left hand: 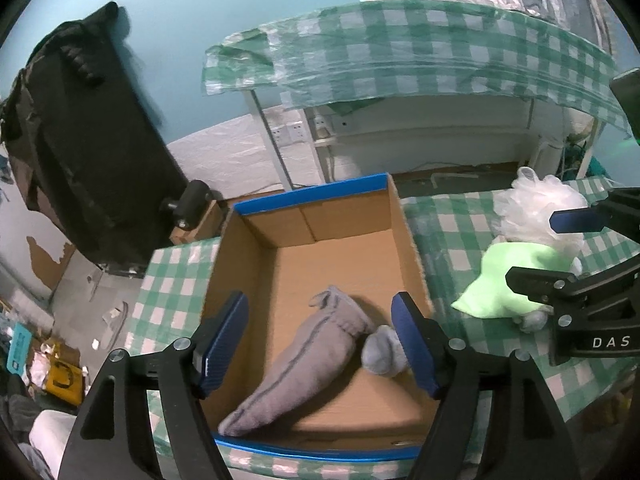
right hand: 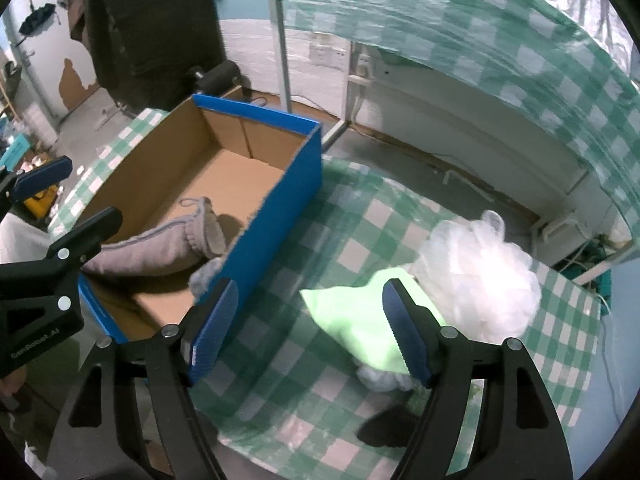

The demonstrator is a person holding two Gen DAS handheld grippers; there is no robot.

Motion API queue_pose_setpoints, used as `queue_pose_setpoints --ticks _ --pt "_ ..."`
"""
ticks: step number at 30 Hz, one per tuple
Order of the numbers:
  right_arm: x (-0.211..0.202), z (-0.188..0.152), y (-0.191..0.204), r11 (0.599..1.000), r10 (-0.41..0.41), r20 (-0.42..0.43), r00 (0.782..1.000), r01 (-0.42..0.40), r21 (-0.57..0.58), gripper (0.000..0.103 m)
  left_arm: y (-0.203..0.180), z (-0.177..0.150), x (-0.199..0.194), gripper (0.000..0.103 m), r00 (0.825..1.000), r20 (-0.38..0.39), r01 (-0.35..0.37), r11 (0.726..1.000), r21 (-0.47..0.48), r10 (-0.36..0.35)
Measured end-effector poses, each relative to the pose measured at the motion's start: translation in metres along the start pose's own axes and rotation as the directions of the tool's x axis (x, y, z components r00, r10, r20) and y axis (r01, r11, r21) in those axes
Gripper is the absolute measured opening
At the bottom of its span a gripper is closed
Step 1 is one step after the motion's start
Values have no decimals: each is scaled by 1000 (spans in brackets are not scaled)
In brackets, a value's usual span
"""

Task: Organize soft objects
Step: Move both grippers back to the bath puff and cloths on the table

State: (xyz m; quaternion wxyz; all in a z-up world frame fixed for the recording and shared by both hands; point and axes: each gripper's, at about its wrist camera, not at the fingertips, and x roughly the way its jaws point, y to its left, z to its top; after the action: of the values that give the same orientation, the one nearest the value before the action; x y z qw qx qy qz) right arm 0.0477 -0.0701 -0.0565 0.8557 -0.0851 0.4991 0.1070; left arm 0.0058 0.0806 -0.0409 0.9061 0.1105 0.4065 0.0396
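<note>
teal wall (left hand: 200, 0), checked-cloth table (left hand: 440, 40), dark hanging coat (left hand: 88, 140), littered floor (left hand: 80, 280)

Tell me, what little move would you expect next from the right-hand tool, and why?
Probably the right gripper eases down onto the light green cloth. Its jaws stand open and hold nothing, the cloth lies on the checked table outside the cardboard box, beside the white mesh puff, while a grey sock already lies in the box.
</note>
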Motion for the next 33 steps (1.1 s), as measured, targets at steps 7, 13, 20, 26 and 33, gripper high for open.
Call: queue_pose_setpoints --ticks 7,13,20,26,33 --pt "-7 -18 -23 999 -41 -17 999 41 22 76 -24 1 1 75 1000 -1 21 999 49 -21" --pt "-12 -34 -44 996 -81 -39 996 82 34 76 -47 3 2 76 999 -3 41 995 92 -41" --pt "-13 -54 -72 990 -100 -64 993 106 89 77 -77 3 7 76 999 -16 52 988 145 -51" --pt "-9 -74 -100 980 -114 -101 988 128 152 77 -100 2 14 76 998 -38 62 981 182 -56" --pt "-5 -93 -128 964 -113 -136 984 142 225 77 -123 -1 26 76 994 -78 90 973 212 -75"
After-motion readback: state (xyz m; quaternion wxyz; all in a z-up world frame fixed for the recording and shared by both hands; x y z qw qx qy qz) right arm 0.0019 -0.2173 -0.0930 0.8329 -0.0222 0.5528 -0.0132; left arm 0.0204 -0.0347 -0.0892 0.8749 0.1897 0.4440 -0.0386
